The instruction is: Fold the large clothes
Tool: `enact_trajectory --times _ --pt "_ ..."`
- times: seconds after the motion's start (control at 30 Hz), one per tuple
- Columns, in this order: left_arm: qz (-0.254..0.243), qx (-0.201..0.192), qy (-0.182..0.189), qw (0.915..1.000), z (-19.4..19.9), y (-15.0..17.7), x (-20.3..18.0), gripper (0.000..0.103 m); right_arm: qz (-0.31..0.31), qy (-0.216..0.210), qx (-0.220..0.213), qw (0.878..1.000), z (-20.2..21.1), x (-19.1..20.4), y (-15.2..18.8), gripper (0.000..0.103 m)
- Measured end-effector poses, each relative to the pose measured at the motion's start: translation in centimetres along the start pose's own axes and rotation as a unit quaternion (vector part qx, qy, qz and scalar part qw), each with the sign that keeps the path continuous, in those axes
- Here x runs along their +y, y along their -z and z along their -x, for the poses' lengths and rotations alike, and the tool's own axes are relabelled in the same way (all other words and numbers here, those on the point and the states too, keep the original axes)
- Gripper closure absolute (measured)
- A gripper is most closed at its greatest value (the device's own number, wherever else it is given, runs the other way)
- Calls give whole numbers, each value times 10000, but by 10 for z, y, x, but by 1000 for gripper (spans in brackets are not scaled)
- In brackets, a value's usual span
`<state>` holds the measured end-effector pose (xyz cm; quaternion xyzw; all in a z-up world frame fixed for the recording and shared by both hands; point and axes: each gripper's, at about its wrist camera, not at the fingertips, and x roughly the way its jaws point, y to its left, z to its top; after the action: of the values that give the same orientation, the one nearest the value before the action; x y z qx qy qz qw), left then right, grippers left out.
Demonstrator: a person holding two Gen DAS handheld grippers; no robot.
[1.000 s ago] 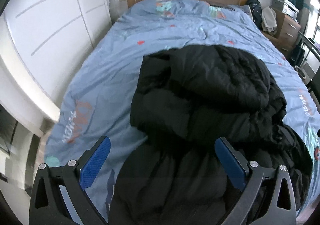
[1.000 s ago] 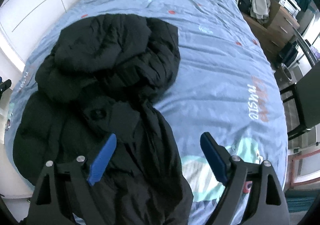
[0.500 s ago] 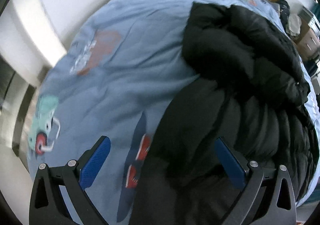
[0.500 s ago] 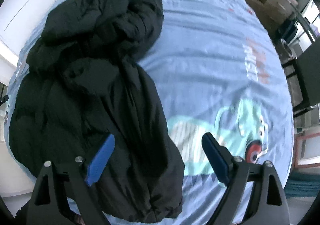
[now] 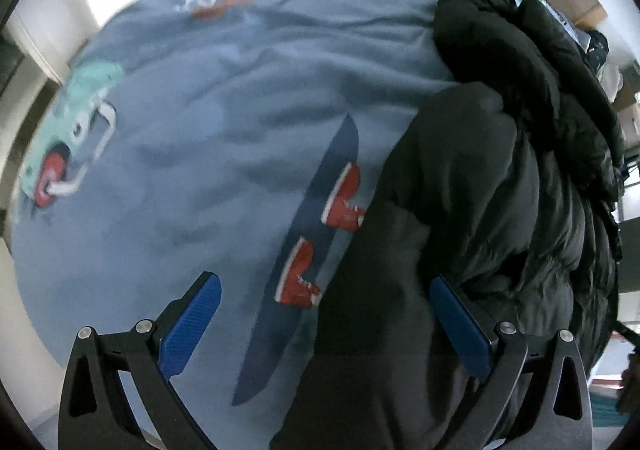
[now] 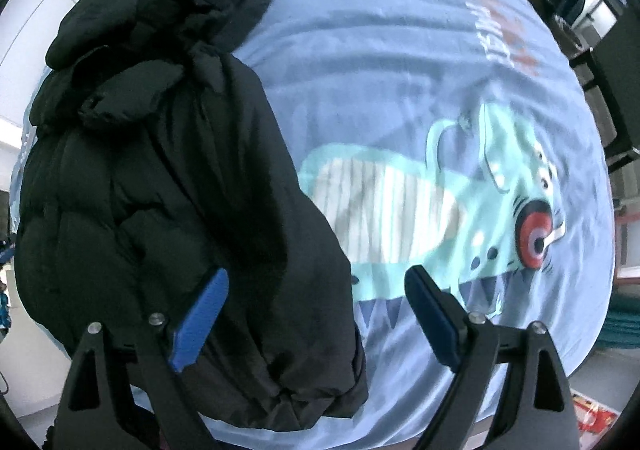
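jacket [image 6: 168,178]: black, puffy, quilted, crumpled | bed [image 6: 400,90]: blue cartoon-print cotton | left claw [image 5: 326,314]: released | right claw [image 6: 316,302]: released

Left gripper [image 5: 326,316] gapes wide — over black jacket [image 5: 480,210], blue bedspread [image 5: 200,130].

Your jacket [image 6: 160,170] is matt black quilted cloth, puffy and creased. The bedsheet [image 6: 380,62] is soft, wrinkled blue printed cloth. Your pads [image 5: 190,324] look like blue textured rubber on matt black plastic fingers with shiny metal screws.
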<state>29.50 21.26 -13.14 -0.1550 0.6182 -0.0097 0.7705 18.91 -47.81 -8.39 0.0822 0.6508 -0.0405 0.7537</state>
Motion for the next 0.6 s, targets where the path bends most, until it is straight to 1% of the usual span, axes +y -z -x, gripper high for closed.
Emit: enact_trajectory --times 0.23,0.3,0.47,0.6 --pt "-52 358 531 9979 -26 12 -4 1 -45 -238 66 9997 -17 -2 7 13" --pt "-55 436 632 9970 -34 14 -5 1 -23 -309 86 9995 -23 -2 7 13" --pt "152 526 810 9952 -46 22 2 1 94 -473 95 9988 -40 -6 8 12" --pt "297 720 967 9923 -57 33 11 1 -21 -760 157 9970 -55 -14 11 10"
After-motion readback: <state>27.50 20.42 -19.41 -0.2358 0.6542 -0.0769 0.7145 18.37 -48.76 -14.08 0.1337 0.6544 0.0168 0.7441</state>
